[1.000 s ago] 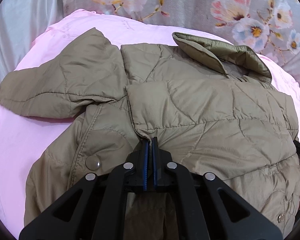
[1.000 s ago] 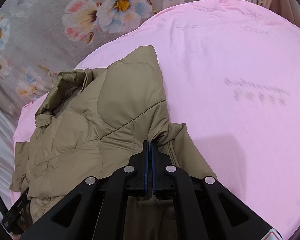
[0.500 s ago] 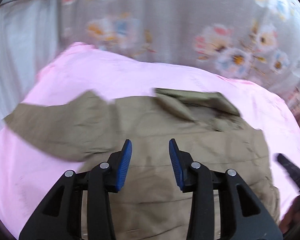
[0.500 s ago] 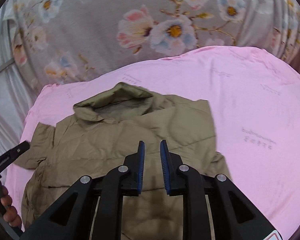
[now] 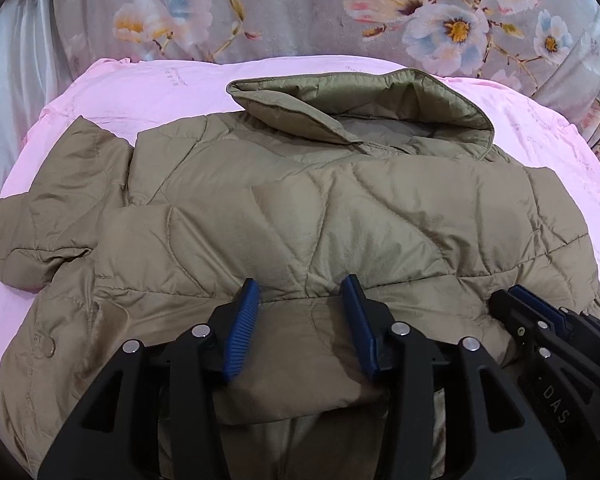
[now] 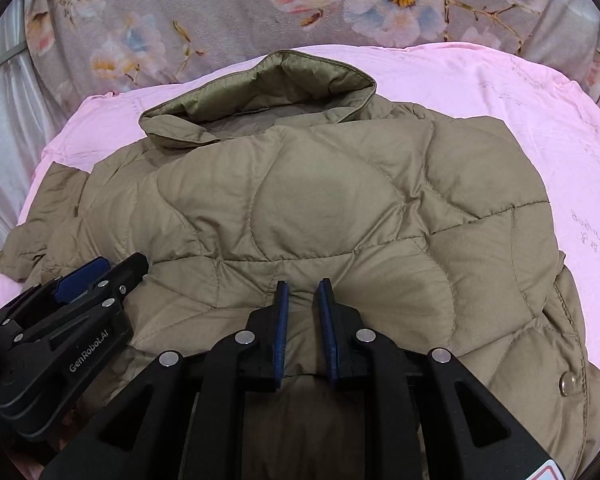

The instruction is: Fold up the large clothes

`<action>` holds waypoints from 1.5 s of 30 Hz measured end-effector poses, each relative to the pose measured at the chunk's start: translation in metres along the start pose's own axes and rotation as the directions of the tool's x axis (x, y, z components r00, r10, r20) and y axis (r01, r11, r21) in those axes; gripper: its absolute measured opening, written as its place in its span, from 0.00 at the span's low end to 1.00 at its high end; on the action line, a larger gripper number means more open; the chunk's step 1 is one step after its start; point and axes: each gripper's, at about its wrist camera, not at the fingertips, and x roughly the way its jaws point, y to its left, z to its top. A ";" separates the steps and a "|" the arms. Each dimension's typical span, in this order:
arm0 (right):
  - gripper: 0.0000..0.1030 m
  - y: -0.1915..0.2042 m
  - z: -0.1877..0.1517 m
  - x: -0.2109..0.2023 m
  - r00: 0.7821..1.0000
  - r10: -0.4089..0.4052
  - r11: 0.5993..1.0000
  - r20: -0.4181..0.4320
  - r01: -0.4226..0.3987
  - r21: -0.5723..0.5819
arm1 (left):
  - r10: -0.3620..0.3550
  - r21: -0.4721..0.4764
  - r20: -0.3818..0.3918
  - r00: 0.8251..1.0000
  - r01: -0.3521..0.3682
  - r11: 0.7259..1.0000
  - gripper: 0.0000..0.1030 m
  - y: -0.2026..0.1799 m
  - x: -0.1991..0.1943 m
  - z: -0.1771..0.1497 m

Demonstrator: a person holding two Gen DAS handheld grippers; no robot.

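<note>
A khaki quilted jacket (image 5: 300,216) lies on a pink sheet (image 5: 148,92), collar (image 5: 364,108) at the far side, one sleeve folded across its front and the other sleeve (image 5: 40,216) lying out to the left. It also shows in the right wrist view (image 6: 332,208). My left gripper (image 5: 300,300) is open and empty, low over the folded sleeve's near edge. My right gripper (image 6: 302,296) is open a little and empty over the same edge. Each gripper shows in the other's view: the right one (image 5: 540,320) and the left one (image 6: 84,280).
A grey floral fabric (image 5: 300,8) hangs behind the bed. A pale satin curtain (image 5: 16,64) is at the far left. Pink sheet shows to the right of the jacket (image 6: 560,128). A snap button (image 6: 566,382) sits on the jacket's right hem.
Both grippers were shut on jacket fabric a second ago; they have let go, opened, and moved back toward the near edge. The right sleeve now lies folded across the front.
</note>
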 end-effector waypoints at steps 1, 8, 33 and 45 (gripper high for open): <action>0.17 0.000 -0.001 0.000 1.000 -0.004 1.000 0.002 0.004 -0.003 | -0.004 -0.004 0.000 1.000 0.004 1.000 0.42 0.000 0.001 -0.001; 0.17 0.001 0.001 0.004 1.000 -0.004 1.000 0.005 0.004 0.000 | -0.049 -0.033 0.003 0.999 0.049 0.998 0.48 0.009 0.000 0.001; 0.55 0.004 -0.043 -0.046 0.999 -0.021 1.000 0.047 0.021 -0.004 | 0.160 -0.864 -0.061 0.985 -0.132 0.487 0.75 0.464 -0.040 -0.001; 0.59 0.006 -0.045 -0.042 0.999 -0.032 0.999 0.036 0.032 -0.010 | 0.236 -0.791 -0.041 0.971 -0.176 0.586 0.03 0.447 -0.052 0.034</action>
